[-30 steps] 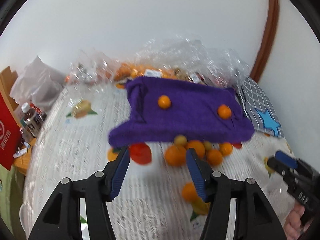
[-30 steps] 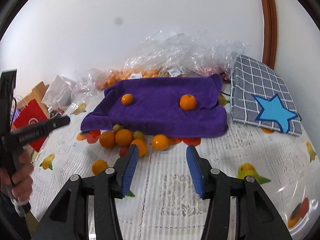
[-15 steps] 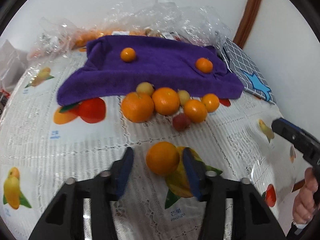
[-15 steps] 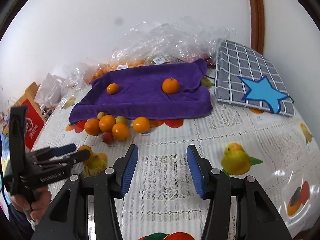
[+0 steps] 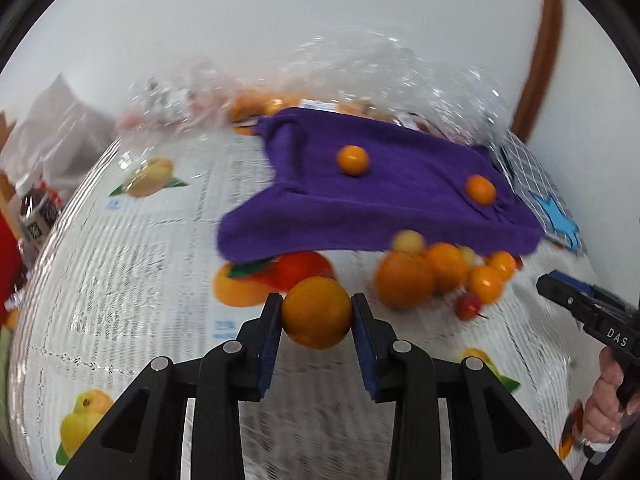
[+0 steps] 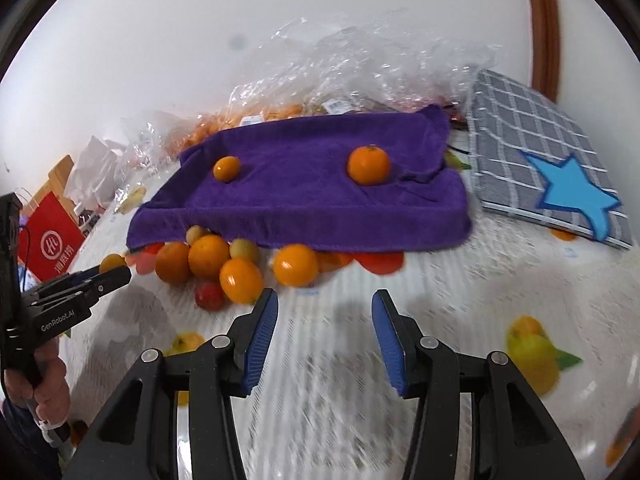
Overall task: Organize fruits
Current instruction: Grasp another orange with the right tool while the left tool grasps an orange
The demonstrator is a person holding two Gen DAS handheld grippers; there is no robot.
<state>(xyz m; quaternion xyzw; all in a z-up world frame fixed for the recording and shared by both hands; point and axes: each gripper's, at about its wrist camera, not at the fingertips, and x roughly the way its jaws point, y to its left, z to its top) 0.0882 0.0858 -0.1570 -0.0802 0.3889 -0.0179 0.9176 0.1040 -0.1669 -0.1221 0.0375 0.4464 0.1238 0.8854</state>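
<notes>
My left gripper (image 5: pixel 317 305) has its blue pads pressed on an orange (image 5: pixel 317 312), and its jaws are still closing. The right wrist view shows that gripper (image 6: pixel 100 280) at the left with the orange (image 6: pixel 112 262) at its tips. Behind lies a purple towel (image 5: pixel 400 200) with two small oranges (image 6: pixel 226 168) (image 6: pixel 368 164) on it. A pile of oranges and small fruits (image 6: pixel 208 256) lies at the towel's front edge. My right gripper (image 6: pixel 324 308) hovers over the tablecloth right of the pile; its jaws are closing slightly with nothing between them.
A grey checked cloth with a blue star (image 6: pixel 540 152) lies right of the towel. Clear plastic bags of fruit (image 6: pixel 340 68) are heaped at the back. A red paper bag (image 6: pixel 52 240) and a bottle (image 5: pixel 36 216) stand at the left edge.
My left gripper dropped to the lone orange and closed on it. My right gripper came down and nearer to the fruit pile.
</notes>
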